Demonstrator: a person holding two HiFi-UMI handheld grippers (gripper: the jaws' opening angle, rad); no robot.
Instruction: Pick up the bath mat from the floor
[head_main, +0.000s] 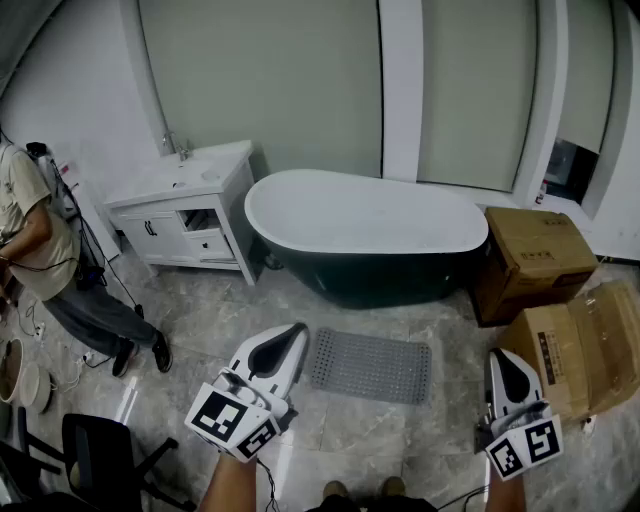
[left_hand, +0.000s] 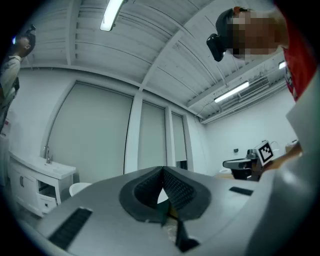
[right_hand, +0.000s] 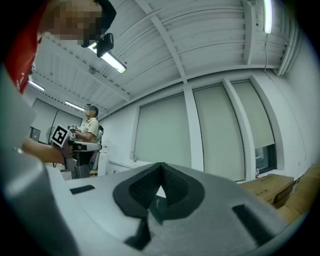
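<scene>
A grey studded bath mat (head_main: 370, 366) lies flat on the marble floor in front of the dark tub (head_main: 365, 235) in the head view. My left gripper (head_main: 283, 343) hangs just left of the mat's near-left corner, raised above the floor, its jaws shut and empty. My right gripper (head_main: 507, 368) is held to the right of the mat, also shut with nothing in it. Both gripper views point up at the wall and ceiling; the left gripper (left_hand: 162, 172) and the right gripper (right_hand: 161, 167) show closed black pads, and the mat is out of sight there.
A white vanity (head_main: 185, 215) stands left of the tub. Cardboard boxes (head_main: 535, 260) are stacked at the right. A person (head_main: 45, 265) stands at the left by cables. A black chair (head_main: 95, 455) is at the lower left. My shoes (head_main: 362, 490) show below the mat.
</scene>
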